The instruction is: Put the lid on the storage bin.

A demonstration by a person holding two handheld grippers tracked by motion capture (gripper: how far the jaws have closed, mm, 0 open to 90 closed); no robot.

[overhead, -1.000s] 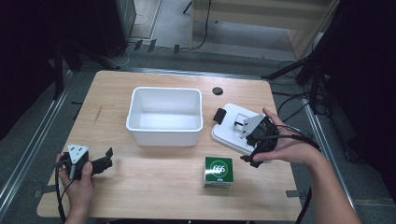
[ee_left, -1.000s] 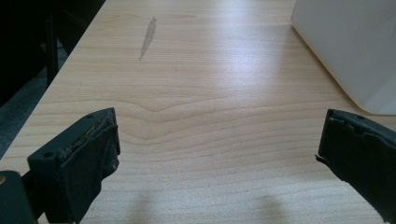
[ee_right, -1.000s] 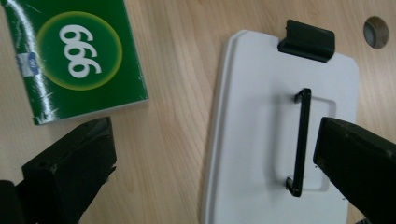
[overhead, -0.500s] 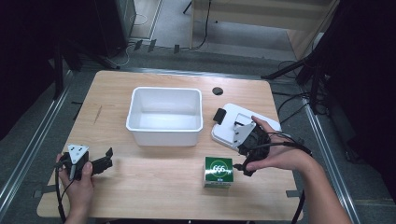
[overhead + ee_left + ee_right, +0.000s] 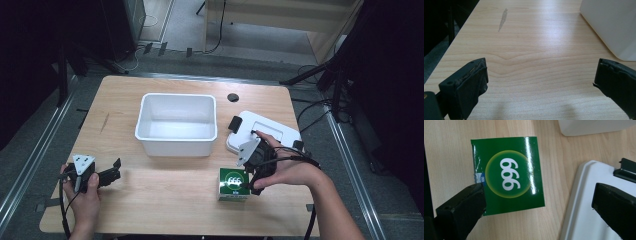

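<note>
Right gripper view: glossy square green box (image 5: 506,175)

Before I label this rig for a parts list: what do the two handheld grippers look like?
Both the left gripper and the right gripper have black bodies, each topped by a grey three-cornered plate, with a black cable trailing off. Their jaws are blocky, black and padded. Both forearms are sleeveless.
</note>
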